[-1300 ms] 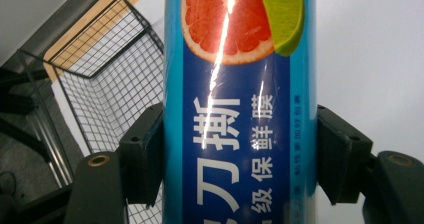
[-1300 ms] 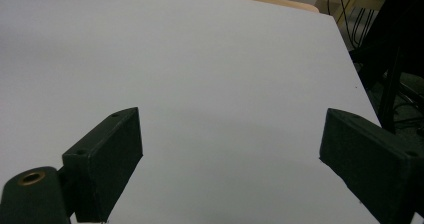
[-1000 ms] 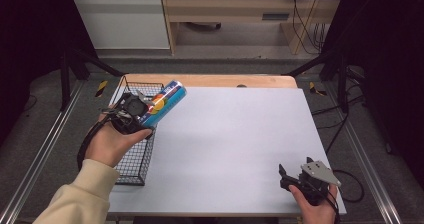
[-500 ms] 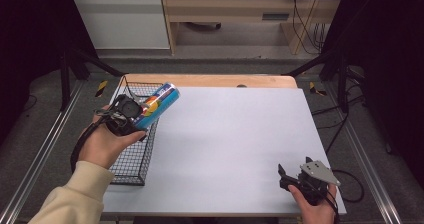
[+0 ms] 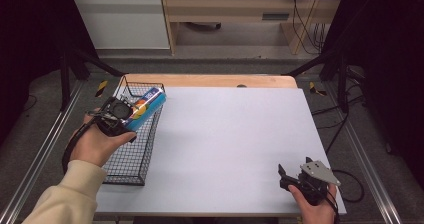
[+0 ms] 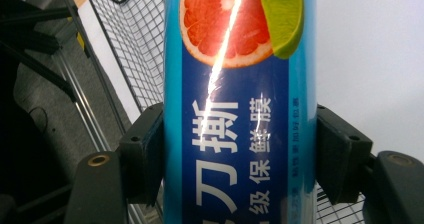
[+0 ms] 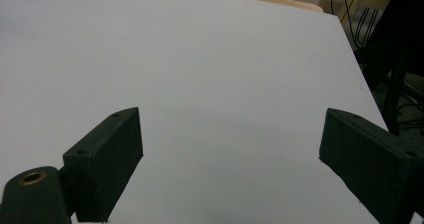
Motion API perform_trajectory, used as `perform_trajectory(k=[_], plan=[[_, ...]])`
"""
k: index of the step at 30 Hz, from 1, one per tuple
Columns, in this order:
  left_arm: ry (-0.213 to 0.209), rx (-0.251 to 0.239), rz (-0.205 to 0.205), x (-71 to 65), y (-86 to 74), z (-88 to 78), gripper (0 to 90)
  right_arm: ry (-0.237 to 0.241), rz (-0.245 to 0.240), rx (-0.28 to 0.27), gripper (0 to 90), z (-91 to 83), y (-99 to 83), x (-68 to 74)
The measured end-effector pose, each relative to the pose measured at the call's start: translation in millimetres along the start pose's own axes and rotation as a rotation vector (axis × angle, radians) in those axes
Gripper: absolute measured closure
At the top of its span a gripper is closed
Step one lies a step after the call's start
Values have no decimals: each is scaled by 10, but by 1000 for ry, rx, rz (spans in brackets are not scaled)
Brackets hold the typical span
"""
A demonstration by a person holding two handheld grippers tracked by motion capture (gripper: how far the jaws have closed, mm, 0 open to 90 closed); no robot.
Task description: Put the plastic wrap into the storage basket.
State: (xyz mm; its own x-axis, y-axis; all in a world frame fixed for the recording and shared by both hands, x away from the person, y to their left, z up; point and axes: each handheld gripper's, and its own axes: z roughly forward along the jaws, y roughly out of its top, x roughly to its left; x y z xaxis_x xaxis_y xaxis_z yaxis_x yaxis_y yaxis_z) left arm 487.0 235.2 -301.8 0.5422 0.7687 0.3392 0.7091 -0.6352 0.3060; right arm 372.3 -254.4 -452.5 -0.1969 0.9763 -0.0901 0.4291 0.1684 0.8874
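- Left hand-held gripper [image 5: 131,119] — jaws clamped on a blue cling-film box [image 5: 146,106], held above the wire basket [image 5: 131,164].
- Right hand-held gripper [image 5: 287,176] — jaws apart, idle on the table [image 5: 225,144].
- Risk — the glossy box may slip or snag the basket rim.

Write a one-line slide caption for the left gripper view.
Left gripper shut on a blue cling-film box printed with citrus slices, held above a black wire basket.
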Motion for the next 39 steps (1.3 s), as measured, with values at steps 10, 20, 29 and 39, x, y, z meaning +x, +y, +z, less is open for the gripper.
perform_trajectory(k=[10,20,29,39], plan=[[16,55,-23,19,-23,95,321,4,-4,0,105,2,1,6],[17,84,-86,77,-78,265,322,12,-7,1,105,7,6,15],[4,146,-88,89,-83,375,321,14,-9,5,105,10,5,15],[13,168,-110,122,-101,429,321,16,-8,3,105,8,6,13]])
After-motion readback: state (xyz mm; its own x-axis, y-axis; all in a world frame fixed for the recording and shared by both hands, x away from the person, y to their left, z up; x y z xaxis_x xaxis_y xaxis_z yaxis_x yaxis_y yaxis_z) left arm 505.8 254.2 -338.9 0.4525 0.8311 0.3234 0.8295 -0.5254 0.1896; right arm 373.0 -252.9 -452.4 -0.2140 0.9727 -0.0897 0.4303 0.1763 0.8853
